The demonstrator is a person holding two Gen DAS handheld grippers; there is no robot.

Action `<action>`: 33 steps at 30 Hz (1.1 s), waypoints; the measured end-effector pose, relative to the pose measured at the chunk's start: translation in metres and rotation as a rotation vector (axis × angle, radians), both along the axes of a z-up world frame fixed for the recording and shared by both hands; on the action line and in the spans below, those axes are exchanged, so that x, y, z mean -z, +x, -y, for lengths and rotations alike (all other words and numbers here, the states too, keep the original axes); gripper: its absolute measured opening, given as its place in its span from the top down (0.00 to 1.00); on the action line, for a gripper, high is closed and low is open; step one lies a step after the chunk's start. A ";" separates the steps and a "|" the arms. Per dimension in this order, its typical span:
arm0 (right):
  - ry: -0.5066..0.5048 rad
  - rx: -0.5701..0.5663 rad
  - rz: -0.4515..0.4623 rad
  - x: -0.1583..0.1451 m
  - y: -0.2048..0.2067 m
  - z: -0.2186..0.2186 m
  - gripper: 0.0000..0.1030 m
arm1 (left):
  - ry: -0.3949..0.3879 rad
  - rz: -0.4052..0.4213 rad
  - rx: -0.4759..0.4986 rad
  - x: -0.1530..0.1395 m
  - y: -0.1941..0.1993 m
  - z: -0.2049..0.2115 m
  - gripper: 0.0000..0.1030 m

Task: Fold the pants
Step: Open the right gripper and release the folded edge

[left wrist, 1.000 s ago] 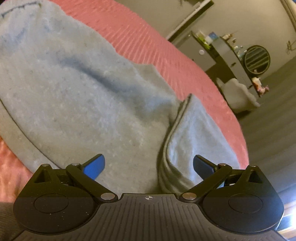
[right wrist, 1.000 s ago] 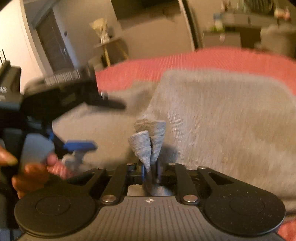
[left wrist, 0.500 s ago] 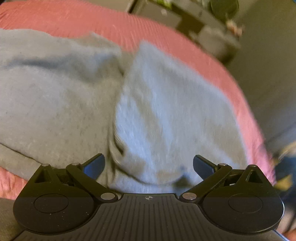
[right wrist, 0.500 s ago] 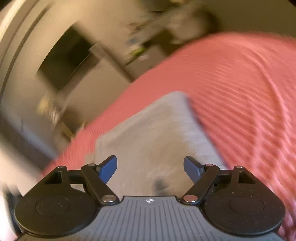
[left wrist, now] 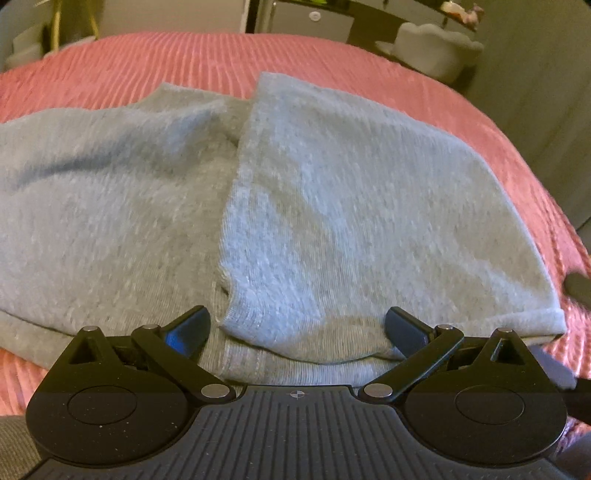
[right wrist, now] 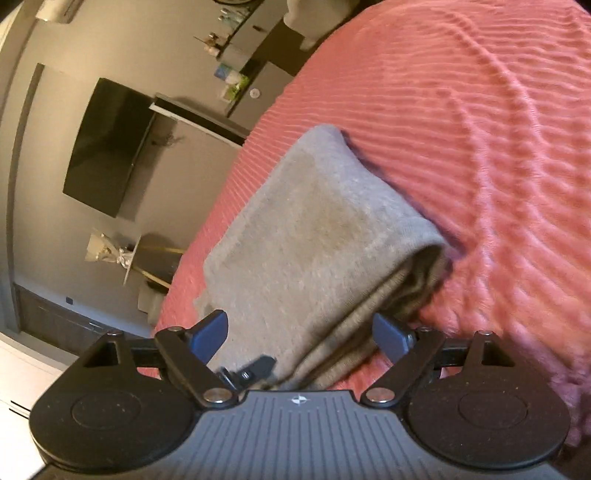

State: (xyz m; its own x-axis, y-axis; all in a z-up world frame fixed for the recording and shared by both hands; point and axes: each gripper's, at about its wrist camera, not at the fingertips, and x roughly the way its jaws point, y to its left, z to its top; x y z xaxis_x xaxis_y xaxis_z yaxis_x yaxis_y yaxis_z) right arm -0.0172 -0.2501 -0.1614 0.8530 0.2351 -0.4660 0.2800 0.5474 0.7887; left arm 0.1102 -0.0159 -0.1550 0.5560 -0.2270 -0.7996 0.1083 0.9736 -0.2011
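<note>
The grey pants (left wrist: 155, 206) lie on the pink ribbed bedspread (left wrist: 184, 62). A folded-over flap (left wrist: 354, 206) covers their right part, its edge running down the middle. My left gripper (left wrist: 297, 328) is open and empty just above the near hem. In the right wrist view the folded pants (right wrist: 314, 236) show as a thick stack with a rolled end on the bedspread (right wrist: 498, 147). My right gripper (right wrist: 301, 332) is open and empty over the stack's near end.
Beyond the bed's far edge stand a dark dresser (left wrist: 332, 22) and a grey upholstered seat (left wrist: 432, 48). The right wrist view shows a wall TV (right wrist: 107, 147), a small round side table (right wrist: 133, 258) and shelves with small items (right wrist: 236, 74).
My right gripper let go of the bunched pants fabric, opened, and swung to the pants' end. My left gripper stayed open and moved right along the pants. The flap now lies flat.
</note>
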 end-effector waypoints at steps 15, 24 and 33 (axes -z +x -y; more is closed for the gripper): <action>-0.079 0.232 0.047 0.012 0.011 0.013 0.17 | 0.026 -0.005 0.000 0.000 -0.002 0.002 0.00; -0.186 0.189 0.042 0.012 0.026 -0.001 0.28 | 0.032 -0.002 0.005 0.000 -0.004 0.002 0.00; -0.344 0.148 0.048 -0.004 0.029 -0.017 0.19 | 0.037 -0.006 0.004 0.000 -0.004 0.002 0.00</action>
